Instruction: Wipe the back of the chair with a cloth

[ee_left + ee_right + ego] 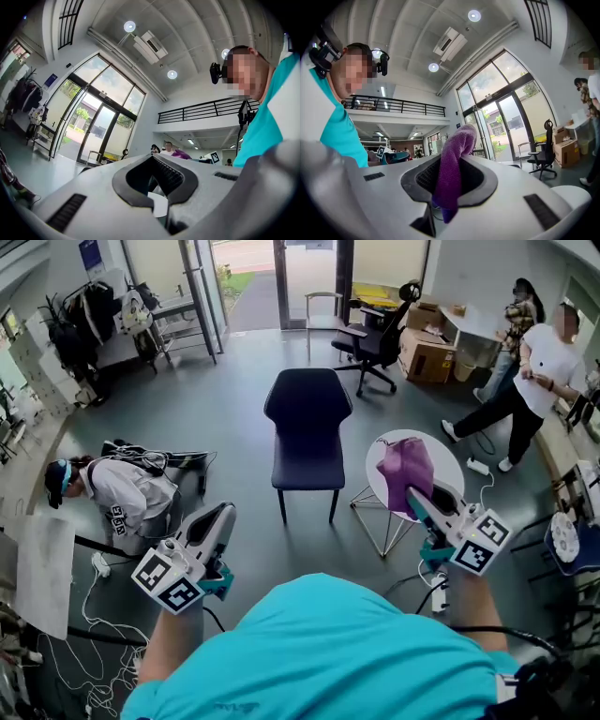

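The dark blue chair [307,427] stands on the grey floor ahead of me, its back on the far side and its seat towards me. My right gripper [419,498] is shut on a purple cloth [405,470], held up at the right, well short of the chair. In the right gripper view the purple cloth [453,168] sticks up out of the right gripper [454,157]. My left gripper [221,517] is held low at the left, shut and with nothing in it. In its own view the left gripper [151,157] points up at the ceiling and windows.
A white round side table [445,465] on wire legs stands right of the chair, behind the cloth. A person [122,493] crouches at the left among cables [94,624]. At the back are an office chair [380,338] and cardboard boxes [427,357]. Two people [534,381] are at the right.
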A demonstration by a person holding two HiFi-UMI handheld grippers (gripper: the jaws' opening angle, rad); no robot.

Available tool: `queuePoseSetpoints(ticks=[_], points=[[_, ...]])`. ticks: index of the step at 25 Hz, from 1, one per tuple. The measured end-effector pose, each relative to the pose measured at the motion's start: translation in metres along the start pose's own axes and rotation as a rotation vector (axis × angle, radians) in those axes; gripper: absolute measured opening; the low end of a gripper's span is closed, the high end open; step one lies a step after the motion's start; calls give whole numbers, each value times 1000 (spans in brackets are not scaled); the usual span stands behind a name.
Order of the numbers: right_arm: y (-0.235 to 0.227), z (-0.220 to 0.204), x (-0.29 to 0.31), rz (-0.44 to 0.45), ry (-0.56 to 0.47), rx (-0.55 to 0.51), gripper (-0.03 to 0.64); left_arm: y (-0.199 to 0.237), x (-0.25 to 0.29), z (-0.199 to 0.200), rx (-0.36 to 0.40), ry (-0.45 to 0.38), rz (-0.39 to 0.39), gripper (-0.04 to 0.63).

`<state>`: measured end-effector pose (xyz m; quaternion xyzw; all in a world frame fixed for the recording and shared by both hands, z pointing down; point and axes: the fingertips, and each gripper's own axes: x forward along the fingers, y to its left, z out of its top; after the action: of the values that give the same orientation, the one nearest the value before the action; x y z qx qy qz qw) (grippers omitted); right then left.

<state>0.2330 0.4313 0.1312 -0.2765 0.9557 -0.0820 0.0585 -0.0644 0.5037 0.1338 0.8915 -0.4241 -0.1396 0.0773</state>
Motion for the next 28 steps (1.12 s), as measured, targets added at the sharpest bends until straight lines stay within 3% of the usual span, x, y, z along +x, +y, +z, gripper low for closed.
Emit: queuePoseSetpoints(ticks=[9, 20, 28], points=[[-18, 5, -15, 59, 5, 31, 83, -13, 35, -10, -6, 6, 2, 3], [-102, 26, -75, 83, 48, 10, 84, -69, 140, -45, -24, 36, -10, 3], [-145, 3, -40, 94, 77, 57, 84, -30, 167, -59, -44, 61, 9, 3]])
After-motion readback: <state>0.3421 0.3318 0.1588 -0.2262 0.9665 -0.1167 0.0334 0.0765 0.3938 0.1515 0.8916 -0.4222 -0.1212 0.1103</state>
